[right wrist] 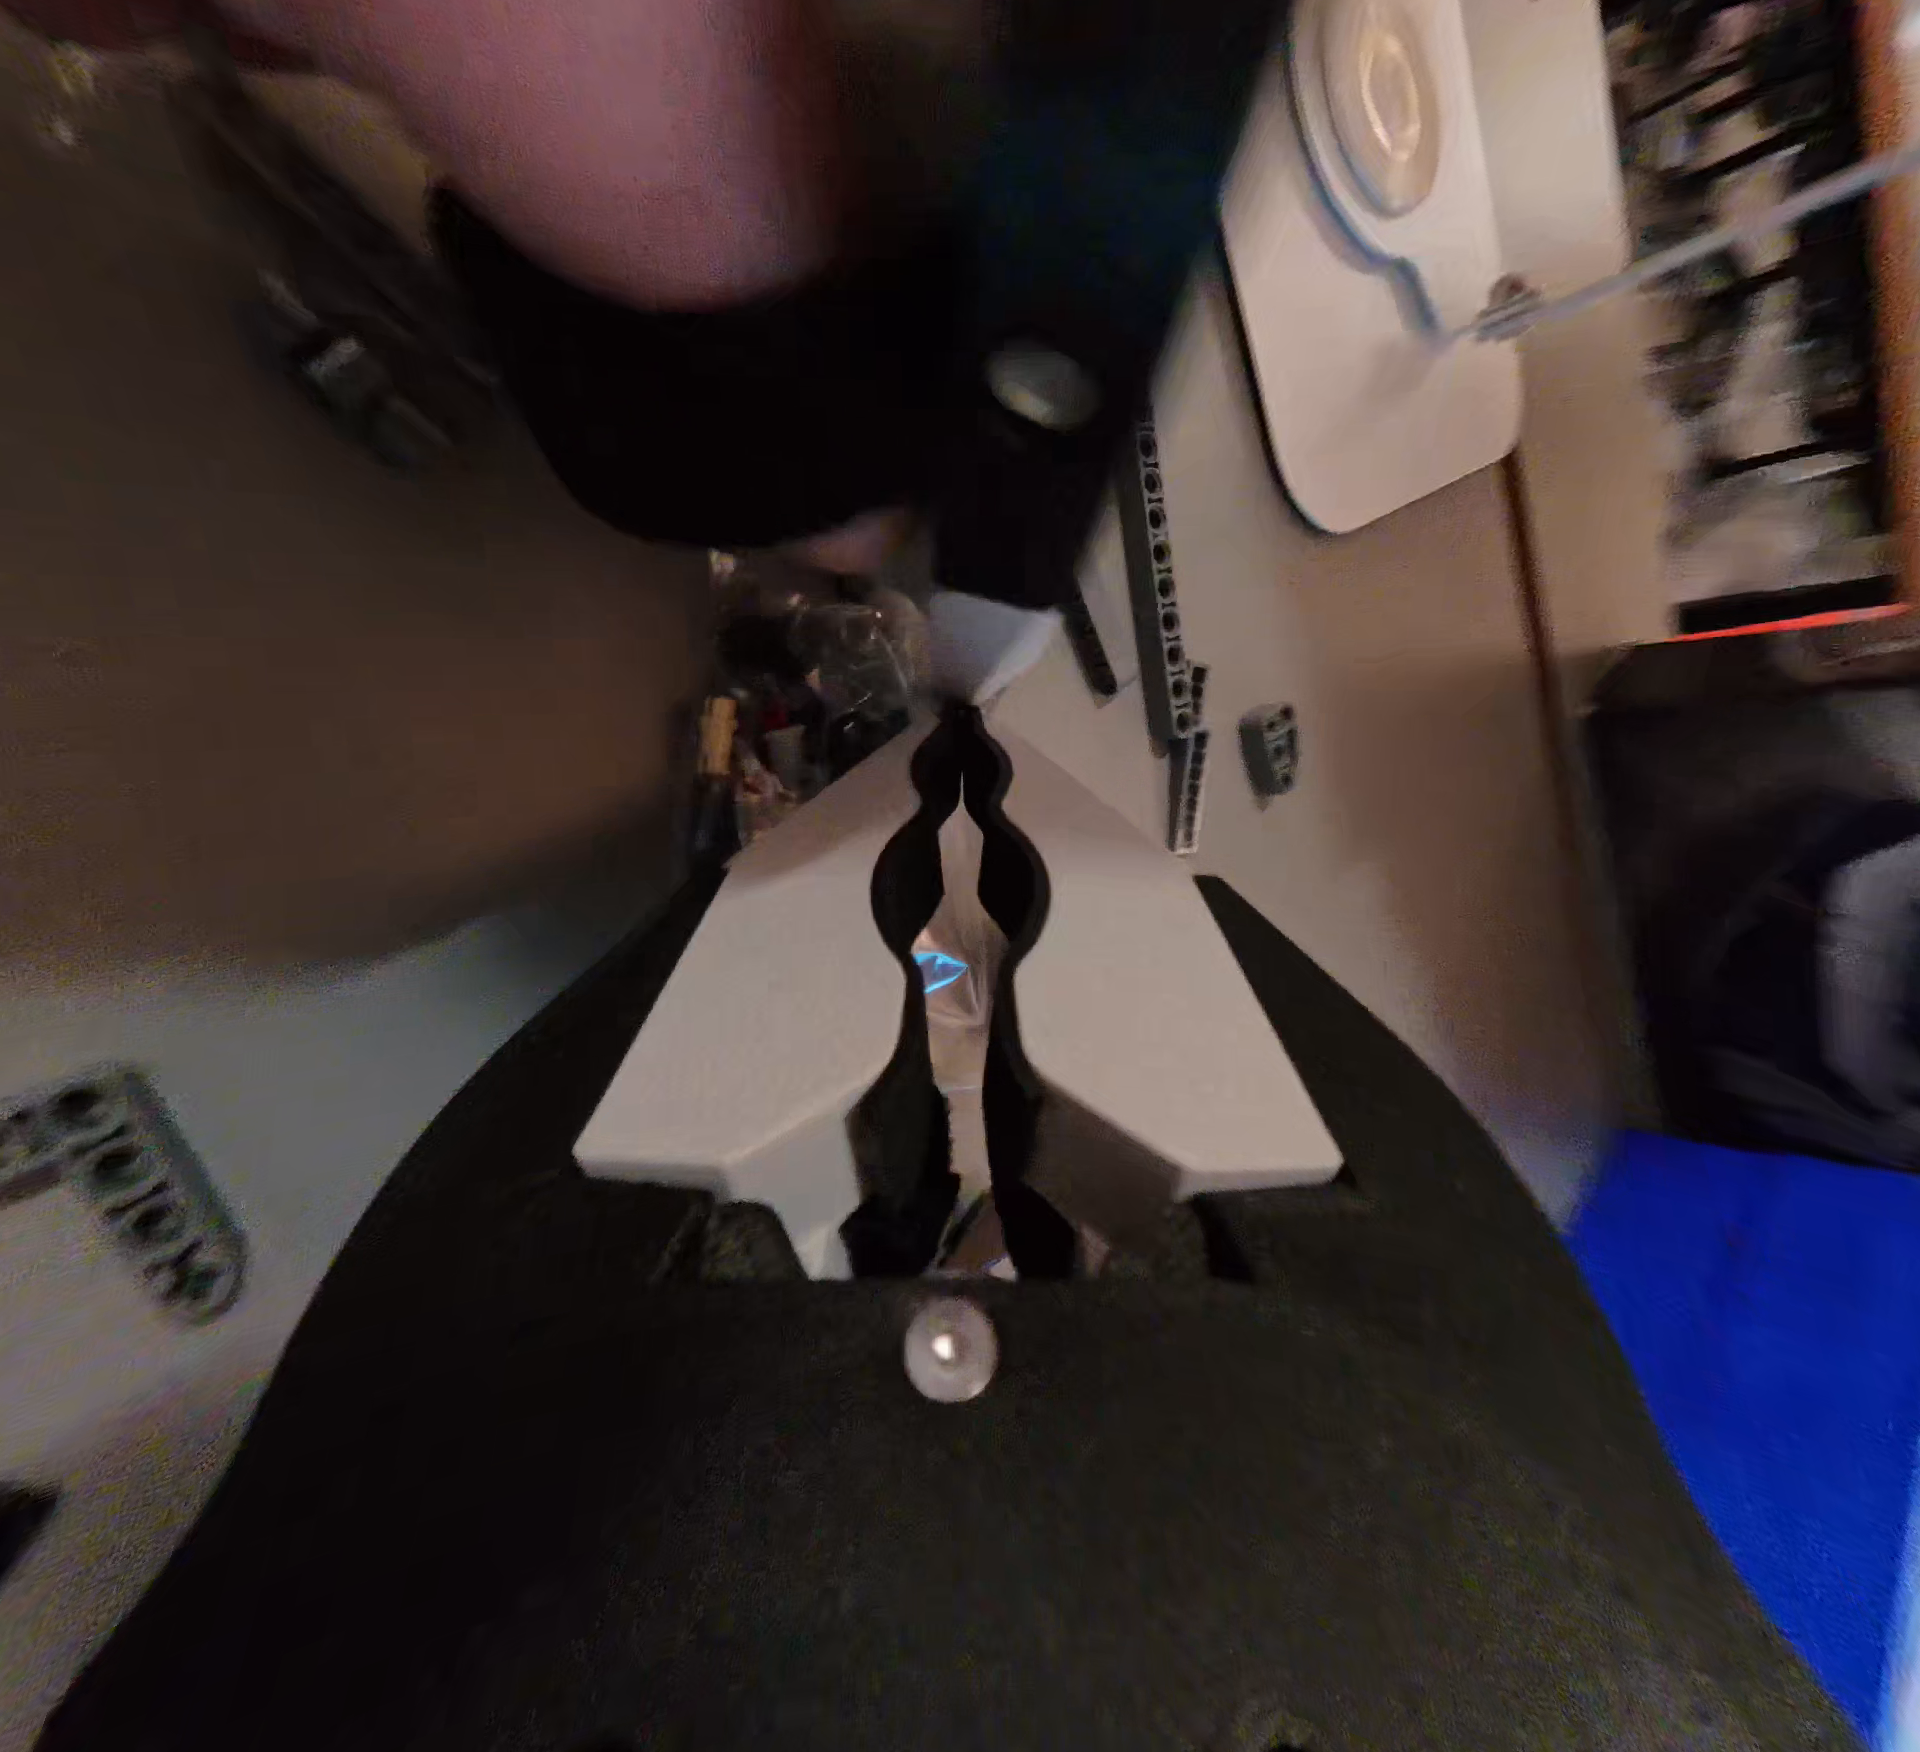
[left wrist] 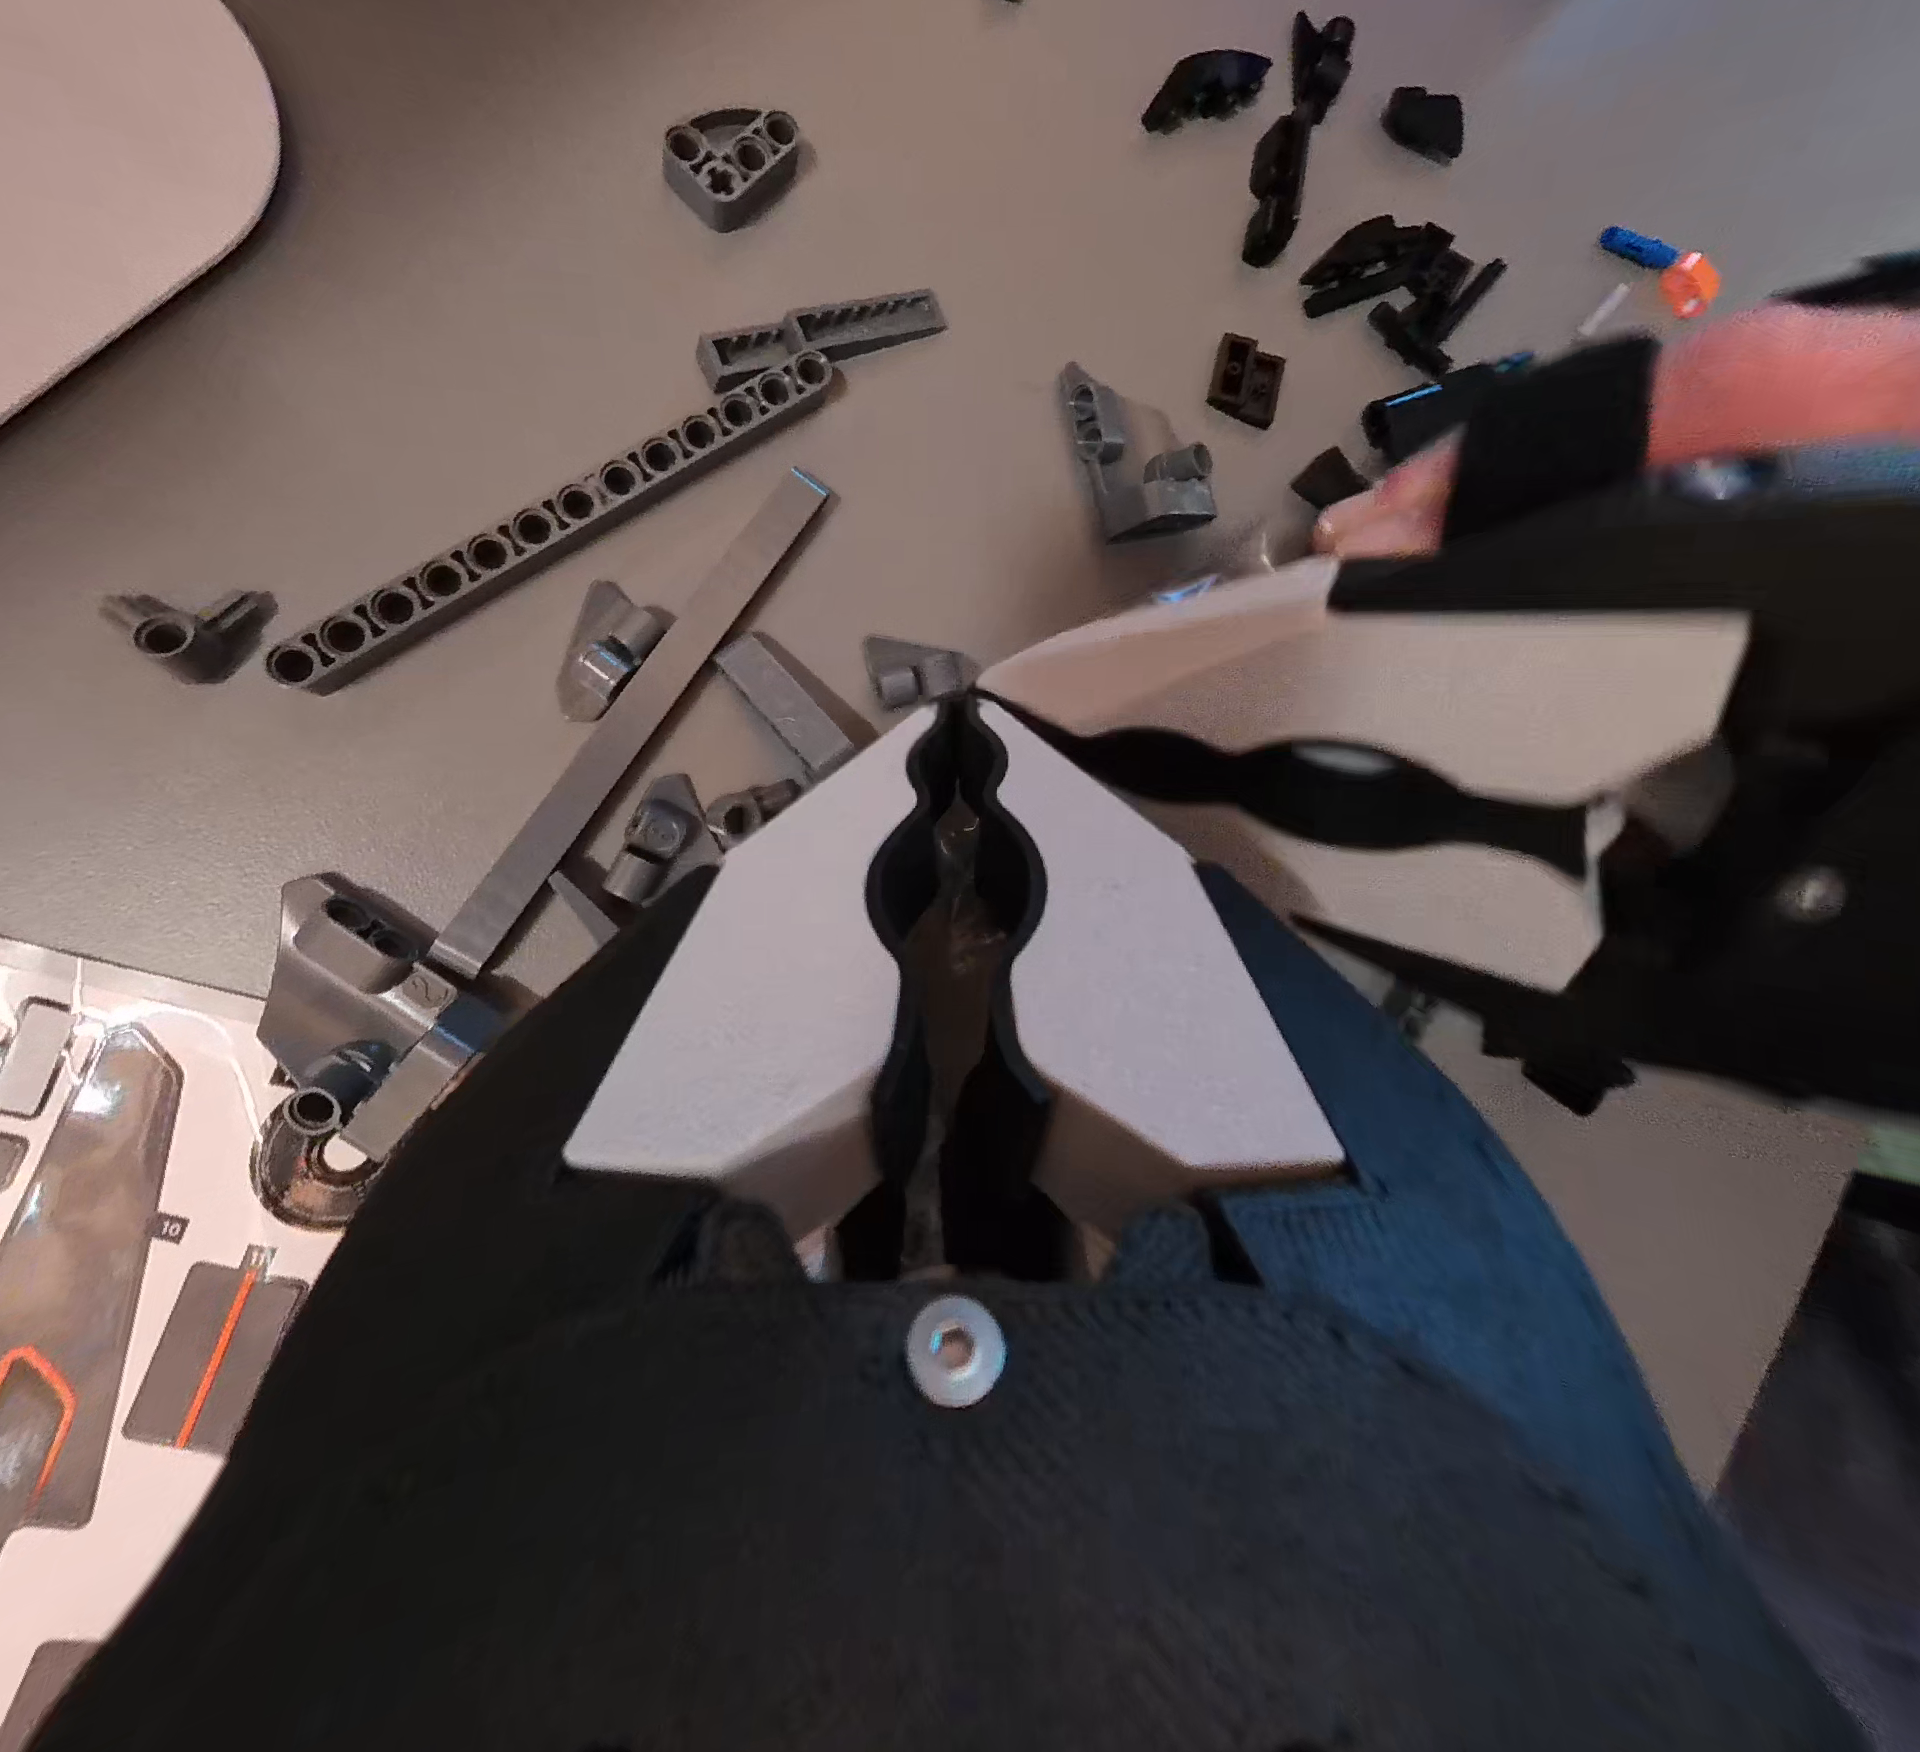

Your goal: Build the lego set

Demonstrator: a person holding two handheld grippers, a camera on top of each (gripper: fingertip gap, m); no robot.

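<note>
My left gripper (left wrist: 956, 710) is shut, with a strip of clear plastic bag (left wrist: 961, 923) caught between its black pads. My right gripper (left wrist: 997, 700) comes in from the right, shut, its tips touching the left tips. In the right wrist view my right gripper (right wrist: 961, 720) is shut on crinkled clear plastic (right wrist: 951, 975). The bulk of the bag (right wrist: 810, 663), with small pieces inside, hangs just beyond the tips, under the left gripper's black body (right wrist: 790, 393). Loose grey parts lie on the table, among them a long holed beam (left wrist: 561, 507) and a flat strip (left wrist: 644, 715).
Black parts (left wrist: 1288, 144) are scattered at the far right, with a blue pin (left wrist: 1636, 244) and an orange piece (left wrist: 1688, 286). A sticker sheet (left wrist: 94, 1287) lies at the lower left. A white rounded device (right wrist: 1434, 196) sits at the table's far side. A hand (left wrist: 1766, 372) holds the right gripper.
</note>
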